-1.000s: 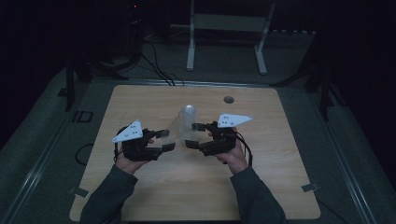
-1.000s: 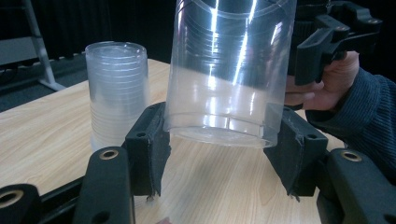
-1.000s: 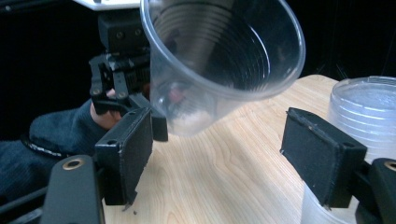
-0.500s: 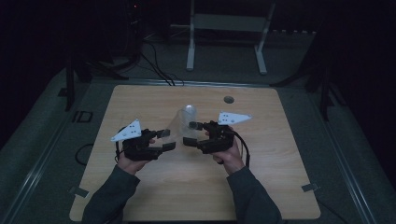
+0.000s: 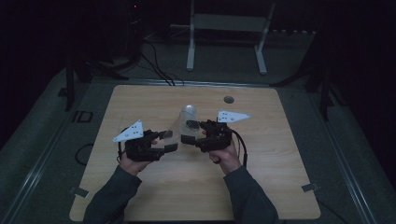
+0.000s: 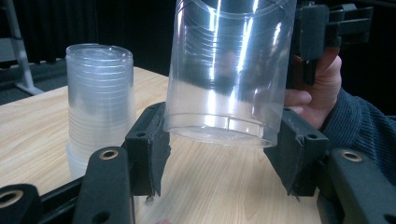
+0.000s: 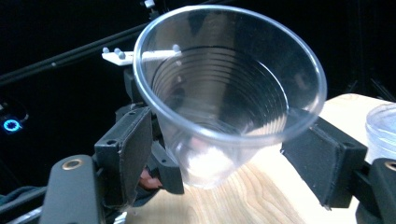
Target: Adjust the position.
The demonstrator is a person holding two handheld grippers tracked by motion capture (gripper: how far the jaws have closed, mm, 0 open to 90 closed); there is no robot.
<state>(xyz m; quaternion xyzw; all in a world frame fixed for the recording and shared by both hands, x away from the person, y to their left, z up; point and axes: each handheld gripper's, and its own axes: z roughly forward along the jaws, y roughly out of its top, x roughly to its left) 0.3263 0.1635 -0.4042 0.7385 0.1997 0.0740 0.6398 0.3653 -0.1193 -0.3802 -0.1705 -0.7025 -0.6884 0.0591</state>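
Cup (image 6: 229,70) clamped at base by left gripper (image 6: 219,154), at rim by right gripper (image 7: 224,158); cup stack (image 6: 99,100) just beside.

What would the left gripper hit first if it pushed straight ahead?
The clear cup already between the left gripper's jaws; beyond it, probably the right gripper. The cup stack sits off to one side.

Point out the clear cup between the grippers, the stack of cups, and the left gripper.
clear cup (image 6: 229,70), left gripper view, side wall.
stack of cups (image 6: 100,102), left gripper view, ribbed side.
left gripper (image 5: 169,141), high view, between fingertips.
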